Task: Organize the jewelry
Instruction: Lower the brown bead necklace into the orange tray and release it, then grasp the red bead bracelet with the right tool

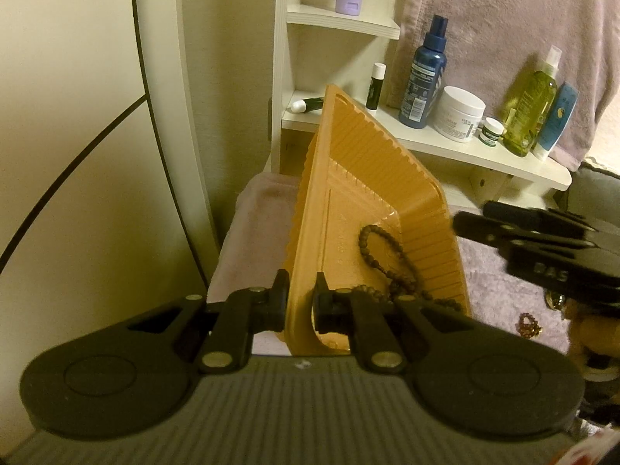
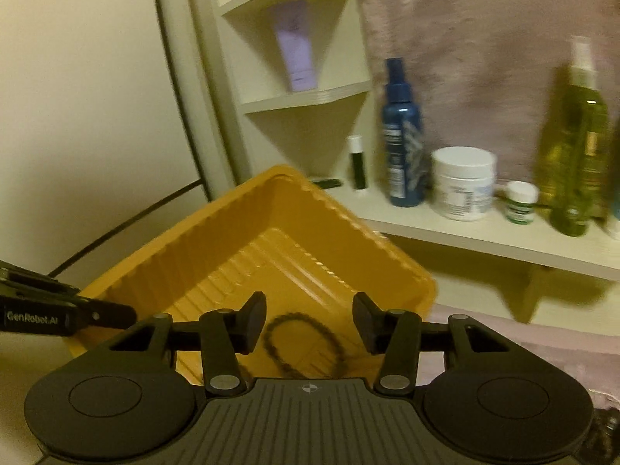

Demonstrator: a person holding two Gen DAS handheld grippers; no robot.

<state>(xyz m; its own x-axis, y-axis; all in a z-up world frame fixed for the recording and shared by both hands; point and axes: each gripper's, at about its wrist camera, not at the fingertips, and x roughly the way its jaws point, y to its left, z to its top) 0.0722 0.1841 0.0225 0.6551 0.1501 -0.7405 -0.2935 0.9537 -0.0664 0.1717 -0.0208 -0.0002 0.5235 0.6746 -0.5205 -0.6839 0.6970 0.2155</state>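
Orange plastic tray [image 1: 372,201] held tilted, brown bead necklace [image 1: 387,259] lying inside near its lower wall.
Left gripper [image 1: 302,302] clamped the tray's rim; right gripper [image 2: 310,321] hung open above the beads. Judged mid-collection: next, fetch the small bracelet [image 1: 529,325] on the pink cloth [image 1: 503,290].

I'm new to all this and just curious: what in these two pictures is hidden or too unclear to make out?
- Dark bead necklace in the orange tray: left wrist view, its lower end is hidden behind the left hand-held gripper.
- Small beaded piece on the pink cloth: left wrist view, too small to identify.
- Blue bottle and white jar labels: right wrist view, motion blur makes the text unreadable.
- Green spray bottle: right wrist view, smeared by blur.
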